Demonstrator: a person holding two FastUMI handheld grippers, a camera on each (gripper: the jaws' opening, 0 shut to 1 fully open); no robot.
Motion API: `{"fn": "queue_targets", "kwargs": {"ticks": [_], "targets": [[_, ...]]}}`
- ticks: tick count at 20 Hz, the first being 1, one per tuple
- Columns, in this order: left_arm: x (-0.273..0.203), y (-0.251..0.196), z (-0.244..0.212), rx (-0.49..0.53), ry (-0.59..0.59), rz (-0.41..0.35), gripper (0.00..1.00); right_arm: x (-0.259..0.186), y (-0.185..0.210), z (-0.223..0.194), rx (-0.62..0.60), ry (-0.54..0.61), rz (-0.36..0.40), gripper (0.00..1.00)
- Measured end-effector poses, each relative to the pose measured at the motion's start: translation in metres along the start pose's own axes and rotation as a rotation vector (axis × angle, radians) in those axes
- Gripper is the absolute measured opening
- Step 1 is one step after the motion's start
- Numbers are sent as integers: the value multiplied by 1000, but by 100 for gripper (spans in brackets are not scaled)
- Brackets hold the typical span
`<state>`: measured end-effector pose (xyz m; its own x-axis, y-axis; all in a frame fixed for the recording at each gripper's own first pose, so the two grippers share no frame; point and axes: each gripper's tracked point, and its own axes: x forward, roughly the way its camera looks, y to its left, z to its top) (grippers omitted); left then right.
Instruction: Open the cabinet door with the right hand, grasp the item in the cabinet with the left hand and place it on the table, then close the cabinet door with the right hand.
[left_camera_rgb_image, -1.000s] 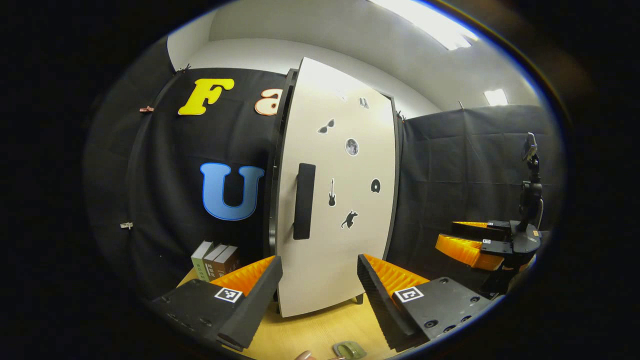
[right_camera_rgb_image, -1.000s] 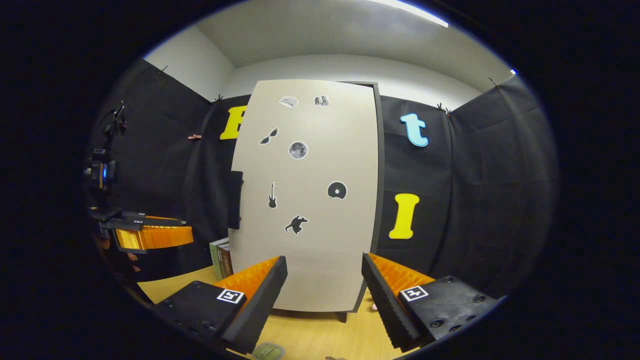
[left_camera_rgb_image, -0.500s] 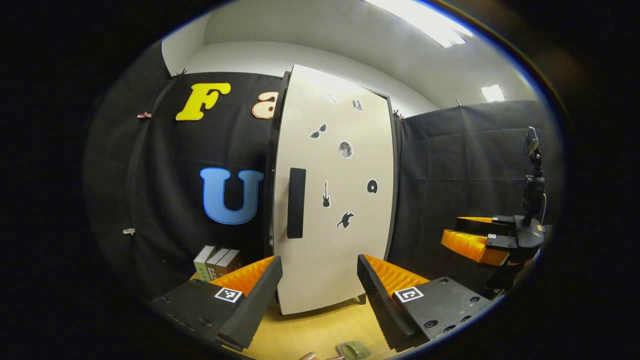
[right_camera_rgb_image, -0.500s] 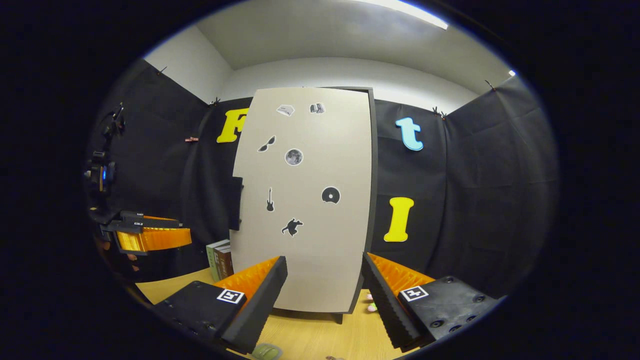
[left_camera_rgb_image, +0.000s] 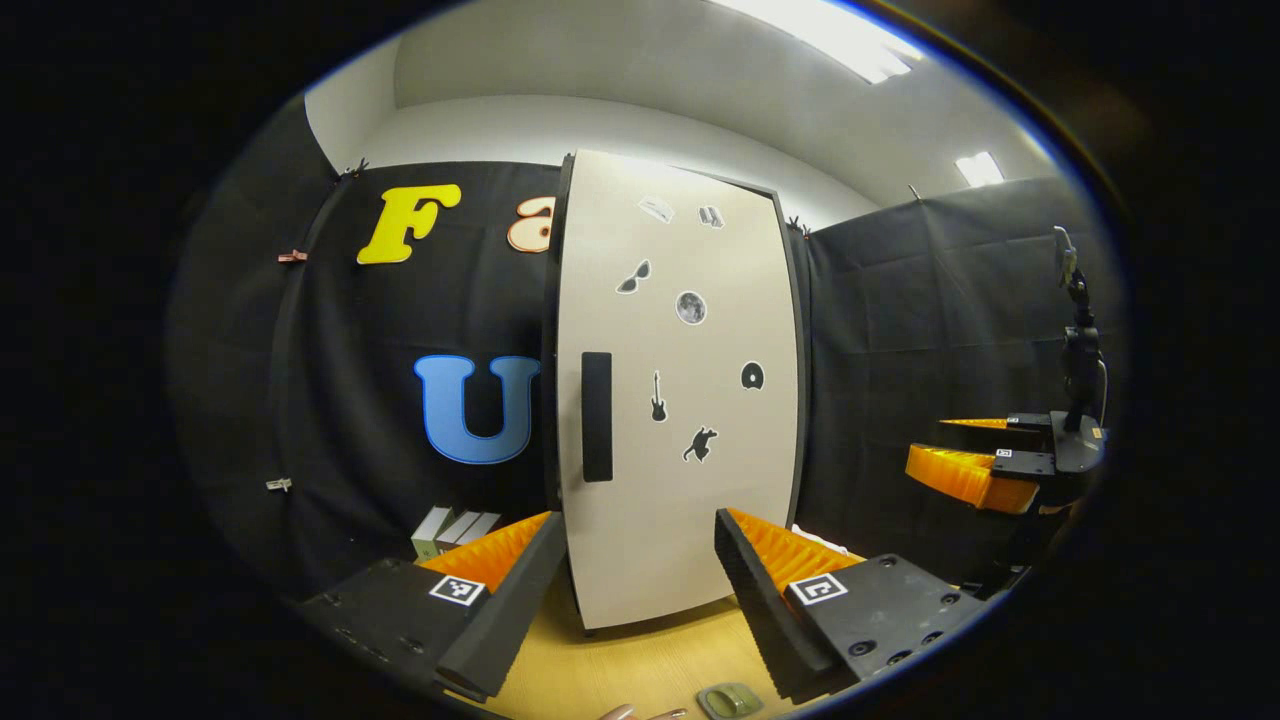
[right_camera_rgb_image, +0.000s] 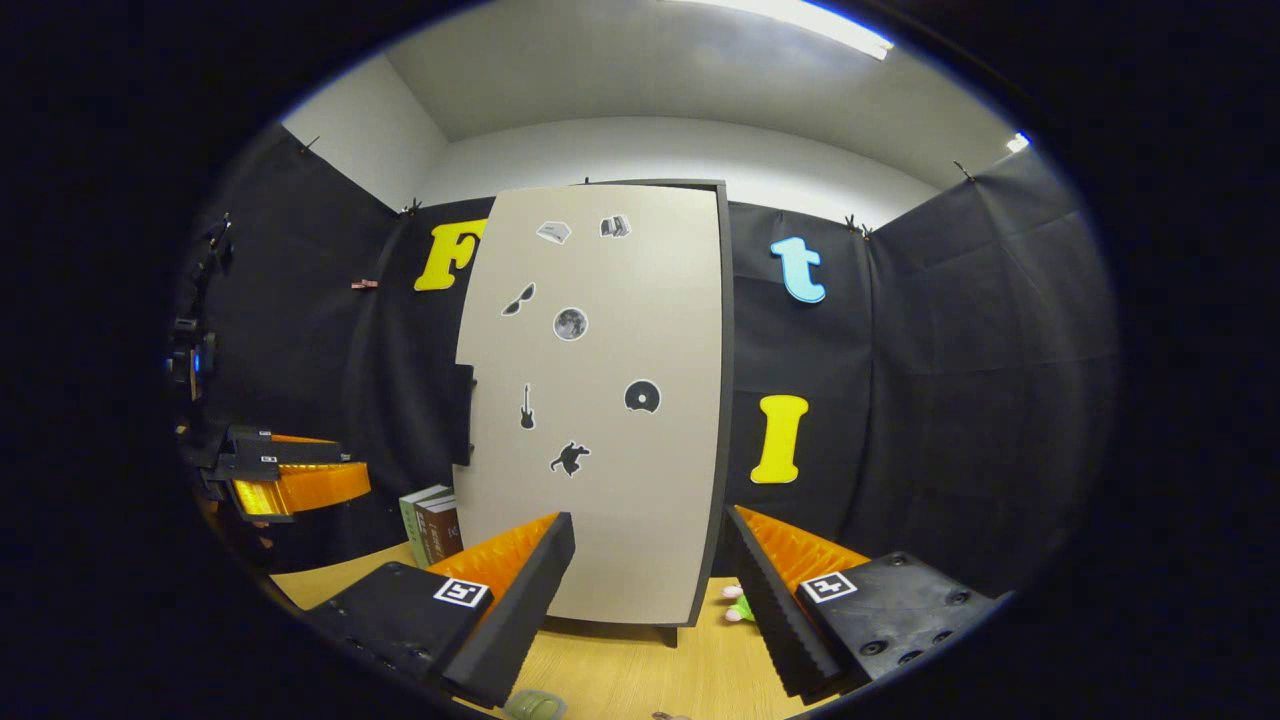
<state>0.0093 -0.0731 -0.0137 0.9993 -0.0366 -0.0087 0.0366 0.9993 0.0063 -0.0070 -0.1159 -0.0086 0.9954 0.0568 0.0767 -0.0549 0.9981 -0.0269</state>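
The cabinet (left_camera_rgb_image: 680, 400) stands upright at the back of the wooden surface (left_camera_rgb_image: 640, 665), its pale door (right_camera_rgb_image: 600, 400) shut flush against the dark frame. The door carries 7 small stickers and a dark vertical handle (left_camera_rgb_image: 596, 416) near its left edge. A few books (right_camera_rgb_image: 432, 522) stand on the surface just left of the cabinet.

The left gripper (left_camera_rgb_image: 635, 585) hangs in front of the door, fingers spread wide with nothing between them. The right gripper (right_camera_rgb_image: 650, 590) faces the same door from a little to the right, fingers equally wide apart and empty; neither touches the cabinet. The item to be fetched is presumably inside behind the shut door, so what it is cannot be told. A small green-and-pink object (right_camera_rgb_image: 738, 607) peeks out on the surface at the cabinet's right foot, too hidden to identify. A small greenish thing (left_camera_rgb_image: 728, 700) lies on the near edge of the surface.

Opening the door appears to be the step in hand. The handle sits on the left side, far from the right gripper, so a crossing reach could bump the left gripper. A shallow pinch may slip off the handle, and a hard pull might shift the freestanding cabinet.
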Motion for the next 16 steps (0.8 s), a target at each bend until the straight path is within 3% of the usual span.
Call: {"fn": "queue_targets", "kwargs": {"ticks": [16], "targets": [[-3, 1, 7, 30, -2, -1, 95, 0, 14, -5, -13, 27, 36, 97]]}}
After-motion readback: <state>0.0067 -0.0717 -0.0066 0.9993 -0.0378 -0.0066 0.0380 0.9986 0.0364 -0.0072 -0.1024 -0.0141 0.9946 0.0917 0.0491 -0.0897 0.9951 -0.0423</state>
